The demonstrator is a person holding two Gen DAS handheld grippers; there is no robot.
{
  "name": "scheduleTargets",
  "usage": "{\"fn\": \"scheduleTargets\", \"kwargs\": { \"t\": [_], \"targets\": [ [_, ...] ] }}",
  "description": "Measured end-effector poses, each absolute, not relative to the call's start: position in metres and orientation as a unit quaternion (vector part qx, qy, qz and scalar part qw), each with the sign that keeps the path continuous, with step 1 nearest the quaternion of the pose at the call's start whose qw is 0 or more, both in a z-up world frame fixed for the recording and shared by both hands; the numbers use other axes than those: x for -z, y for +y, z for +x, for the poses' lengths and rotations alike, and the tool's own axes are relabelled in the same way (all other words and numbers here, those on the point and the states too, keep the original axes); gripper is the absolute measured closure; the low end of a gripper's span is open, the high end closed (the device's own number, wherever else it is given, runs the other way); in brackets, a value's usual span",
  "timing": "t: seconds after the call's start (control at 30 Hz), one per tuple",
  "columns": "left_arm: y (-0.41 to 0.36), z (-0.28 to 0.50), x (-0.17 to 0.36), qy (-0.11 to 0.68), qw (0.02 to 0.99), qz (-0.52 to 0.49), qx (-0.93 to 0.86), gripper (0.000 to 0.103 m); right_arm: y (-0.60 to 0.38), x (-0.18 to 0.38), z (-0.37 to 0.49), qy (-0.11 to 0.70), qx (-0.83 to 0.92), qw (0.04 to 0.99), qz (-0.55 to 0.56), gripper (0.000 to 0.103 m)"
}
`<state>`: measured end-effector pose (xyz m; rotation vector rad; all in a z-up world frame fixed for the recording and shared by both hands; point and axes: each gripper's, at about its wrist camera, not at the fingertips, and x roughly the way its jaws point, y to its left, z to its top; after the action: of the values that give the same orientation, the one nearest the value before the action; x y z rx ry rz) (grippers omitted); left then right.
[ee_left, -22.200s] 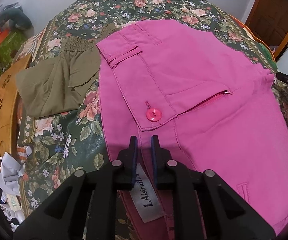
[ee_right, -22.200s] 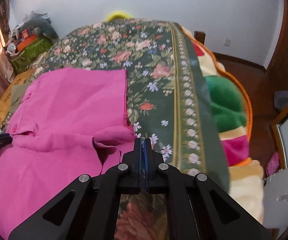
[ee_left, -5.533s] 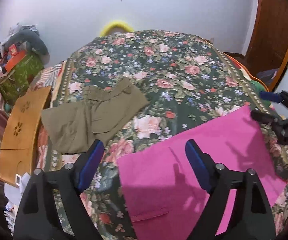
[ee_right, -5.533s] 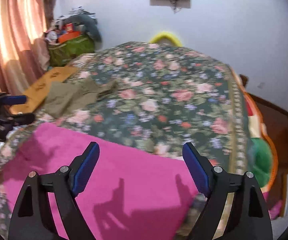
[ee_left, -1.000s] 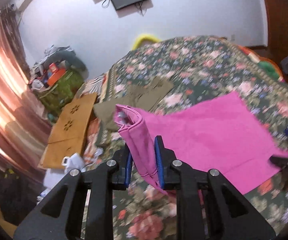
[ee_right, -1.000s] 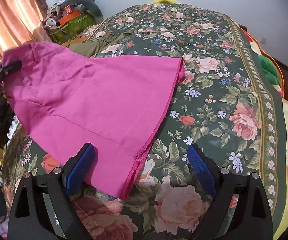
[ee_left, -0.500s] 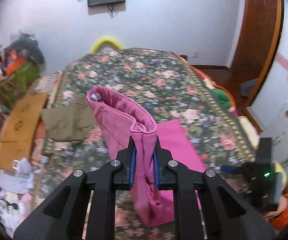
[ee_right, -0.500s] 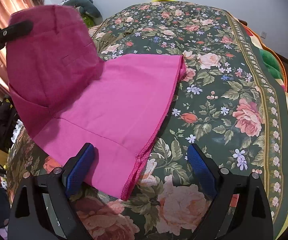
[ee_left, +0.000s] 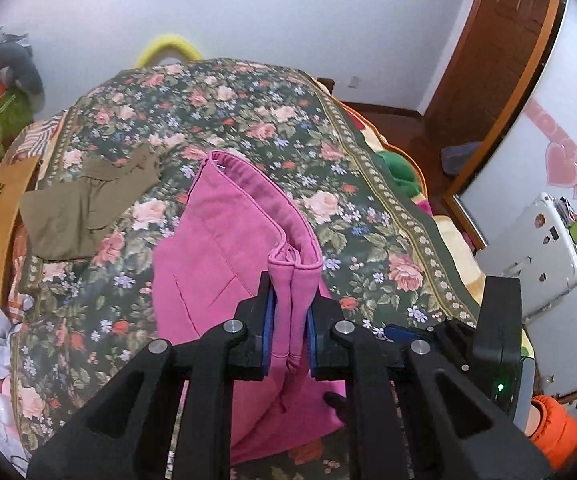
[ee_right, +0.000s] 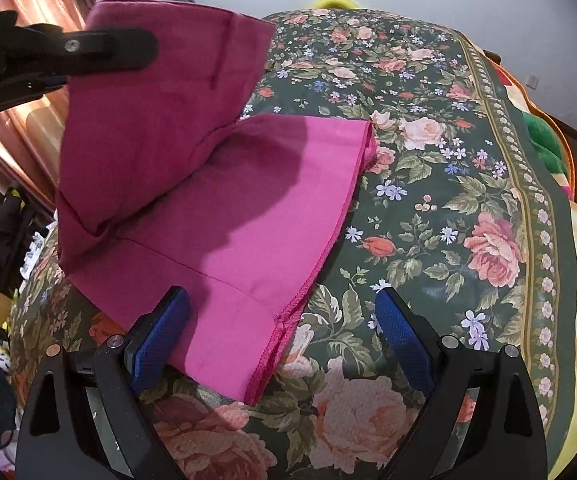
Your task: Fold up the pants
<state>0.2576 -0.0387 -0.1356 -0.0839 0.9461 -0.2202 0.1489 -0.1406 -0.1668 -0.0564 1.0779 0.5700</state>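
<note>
Your pants (ee_left: 224,248) were bright magenta pink, darker where the lifted part fell in shadow. The bedspread (ee_left: 248,112) under them was dark green, printed with pink and peach roses, small blue and white flowers, and a pale dotted border band. Your left tongs (ee_left: 290,320) were black with blue pads (ee_left: 267,332); your right tongs (ee_right: 280,332) matched, black with blue textured pads (ee_right: 402,340). A second garment (ee_left: 84,204) on the bed was olive green. The wall (ee_left: 288,12) was pale lilac-white, the door (ee_left: 500,48) reddish brown, the curtain (ee_right: 48,8) salmon pink.
</note>
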Motion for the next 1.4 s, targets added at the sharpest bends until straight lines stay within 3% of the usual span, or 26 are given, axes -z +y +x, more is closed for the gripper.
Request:
{"fn": "scheduleTargets", "kwargs": {
  "t": [0.1,0.27,0.5,0.67,0.87,1.4],
  "targets": [
    [-0.042,0.261,0.142,0.470,0.873,-0.053,0.118,0.089,-0.142,0.166,0.148,0.506,-0.268,0.820,-0.026,0.010],
    [-0.038,0.260,0.147,0.483,0.863,-0.078,0.127,0.061,-0.143,0.166,0.147,0.506,-0.267,0.820,-0.025,0.010],
    [-0.012,0.255,0.132,0.457,0.881,-0.082,0.094,0.046,-0.145,0.167,0.148,0.508,-0.264,0.820,-0.022,0.010],
    [0.016,0.262,0.127,0.441,0.894,-0.063,0.051,0.023,-0.145,0.165,0.148,0.504,-0.262,0.823,-0.025,0.010],
    [0.046,0.298,0.146,0.462,0.886,-0.038,0.014,0.013,-0.153,0.158,0.150,0.492,-0.255,0.832,-0.022,0.010],
    [0.033,0.403,0.260,0.586,0.809,0.052,0.001,0.013,-0.197,0.150,0.157,0.487,-0.198,0.851,-0.005,0.010]
  ]
}}
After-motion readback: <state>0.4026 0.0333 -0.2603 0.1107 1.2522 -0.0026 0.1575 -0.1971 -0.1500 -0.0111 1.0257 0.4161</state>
